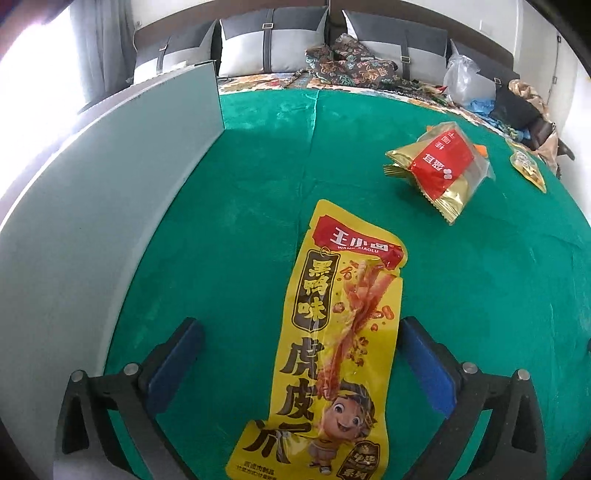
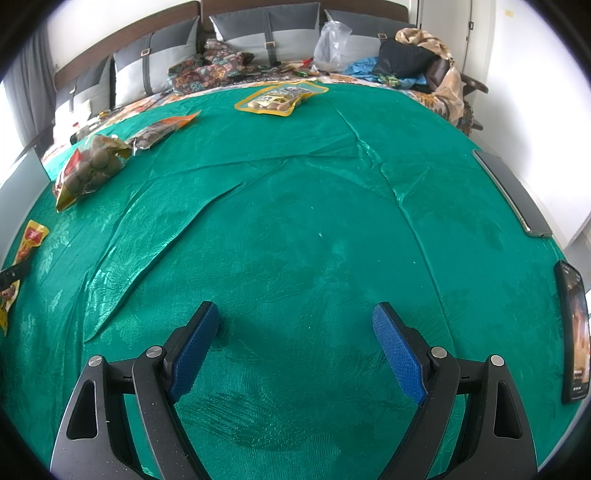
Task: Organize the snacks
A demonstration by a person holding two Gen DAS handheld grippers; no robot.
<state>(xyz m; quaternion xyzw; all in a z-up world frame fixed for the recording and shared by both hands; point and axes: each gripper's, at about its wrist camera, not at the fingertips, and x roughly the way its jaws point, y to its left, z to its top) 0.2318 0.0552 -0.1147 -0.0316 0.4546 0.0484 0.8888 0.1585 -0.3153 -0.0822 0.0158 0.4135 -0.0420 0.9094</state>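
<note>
Left gripper (image 1: 299, 339) spread wide around yellow snack packet (image 1: 325, 350) (untouched); right gripper (image 2: 295, 328) agape.

A shiny emerald-green cloth (image 2: 295, 229) with a faint woven leaf pattern is spread over everything; a bright yellow snack packet (image 1: 332, 350) is printed with a red banner, chunky dark-brown lettering and a cartoon kid; a gold-foil bag (image 1: 439, 166) is wrapped in a red label; a smaller yellow-edged pouch (image 2: 280, 98) is seen farther back; blue textured pads (image 2: 400, 354) are fitted on matte-black fingers; the cushions (image 2: 269, 33) are done in two greys; a pale grey-green board (image 1: 110, 206) is stood at the side; dark floral fabric (image 1: 351, 62) is bunched behind.
</note>
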